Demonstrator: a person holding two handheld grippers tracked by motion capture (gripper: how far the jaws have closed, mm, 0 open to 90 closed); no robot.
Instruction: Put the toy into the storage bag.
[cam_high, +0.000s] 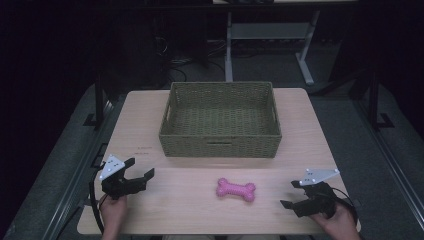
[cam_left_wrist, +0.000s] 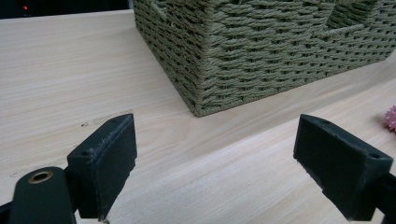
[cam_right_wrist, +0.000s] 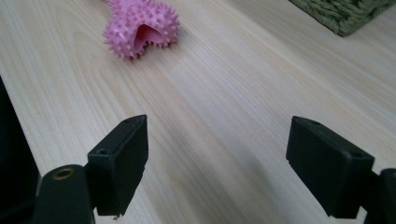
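My fingers (cam_right_wrist: 121, 163) on the right gripper (cam_high: 298, 194) are spread wide apart with nothing between them. The fingers on my left gripper (cam_high: 138, 169) are spread wide too, and they hold nothing.

I use the basket (cam_high: 220, 145) as my marker. The pink bone toy (cam_high: 236, 190) lies on the table (cam_high: 150, 125) in front of the basket, on my side of it, a bit toward its right half. It does not touch the basket. My left gripper waits in front of the basket's left corner, well apart from the toy. My right gripper waits in front of the basket's right corner, nearer to the toy and pointed at it.

I think both grippers sit low and open so that either one can slide in and grab. The basket is empty and open on top, so I guess the toy is meant to go in there. The right gripper looks like the better one for the job.

The toy is bright pink and shaped like a dog bone, with fat round ends and a thin middle. It is covered all over in little soft-looking bumps. In the right gripper view, one end has a smooth dent in it. I think the thin middle is the easy place to pinch.
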